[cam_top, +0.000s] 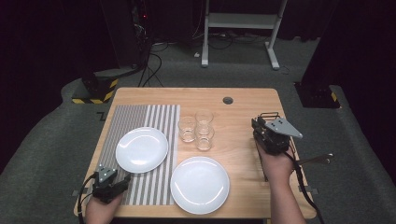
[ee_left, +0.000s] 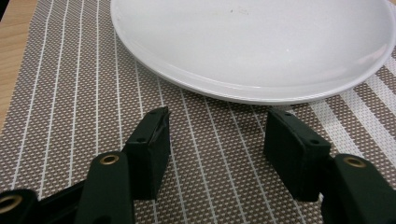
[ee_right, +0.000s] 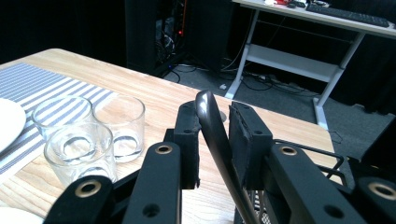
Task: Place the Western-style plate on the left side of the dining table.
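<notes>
The right claw grips a dark metal utensil handle standing between its pads, three glasses off to its left. The left claw hovers open over the striped mat, a white plate just ahead.

I am wearing nothing over my bare forearms. My left gripper is showing black at the lower left, black cable trailing. My right gripper, middle right, is carrying a grey three-cornered plate; brass-ringed screw holes are dotting its black jaws.
</notes>
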Available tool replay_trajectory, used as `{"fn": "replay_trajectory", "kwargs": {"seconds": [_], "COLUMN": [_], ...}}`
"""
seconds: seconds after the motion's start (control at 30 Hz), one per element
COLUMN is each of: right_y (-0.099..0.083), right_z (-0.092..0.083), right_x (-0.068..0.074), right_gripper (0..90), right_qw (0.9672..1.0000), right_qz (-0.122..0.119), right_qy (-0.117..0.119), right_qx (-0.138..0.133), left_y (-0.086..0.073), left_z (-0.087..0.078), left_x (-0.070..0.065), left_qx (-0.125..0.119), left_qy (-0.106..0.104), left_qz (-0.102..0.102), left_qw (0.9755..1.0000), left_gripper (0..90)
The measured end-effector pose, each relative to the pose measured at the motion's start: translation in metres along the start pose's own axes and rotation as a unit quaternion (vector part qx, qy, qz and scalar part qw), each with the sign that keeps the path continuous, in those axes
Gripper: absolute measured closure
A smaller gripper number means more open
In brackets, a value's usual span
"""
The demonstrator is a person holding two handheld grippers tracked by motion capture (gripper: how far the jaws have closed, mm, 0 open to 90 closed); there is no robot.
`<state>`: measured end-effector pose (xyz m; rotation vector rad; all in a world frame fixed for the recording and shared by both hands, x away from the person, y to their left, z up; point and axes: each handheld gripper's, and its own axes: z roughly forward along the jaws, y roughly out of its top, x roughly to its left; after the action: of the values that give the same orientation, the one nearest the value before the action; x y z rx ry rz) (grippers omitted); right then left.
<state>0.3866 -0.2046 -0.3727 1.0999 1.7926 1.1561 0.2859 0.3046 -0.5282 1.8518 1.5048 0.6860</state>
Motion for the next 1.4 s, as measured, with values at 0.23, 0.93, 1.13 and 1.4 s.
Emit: {"fn": "replay_trajectory", "kwargs": {"seconds": [0.23, 0.93, 1.13, 1.4], "right_y": [0.003, 0.011, 0.009, 0.004], "right_z": [-0.002, -0.014, -0.02, -0.02], "right_x": [-0.001, -0.016, -0.031, -0.025], "right_gripper": [74.5, 82.7, 82.9, 83.1], "right_qw": [1.0, 0.9988, 0.9975, 0.9959], "right_qz": [-0.005, -0.005, 0.02, 0.017], "right_qy": [-0.007, -0.028, -0.049, -0.061], "right_qx": [0.004, -0.04, -0.047, -0.064], "left_y": [0.0, 0.0, 0.0, 0.0], "left_z": [0.0, 0.0, 0.0, 0.0], "left_x": [0.0, 0.002, 0.002, 0.001], "left_qx": [-0.001, -0.004, -0.004, -0.003], "left_qy": [-0.001, -0.003, -0.005, -0.003], "left_qz": [-0.001, -0.013, -0.01, -0.006], "left_qw": [1.0, 0.9999, 0.9999, 1.0], "left_gripper": [41.3, 44.1, 43.3, 42.1]}}
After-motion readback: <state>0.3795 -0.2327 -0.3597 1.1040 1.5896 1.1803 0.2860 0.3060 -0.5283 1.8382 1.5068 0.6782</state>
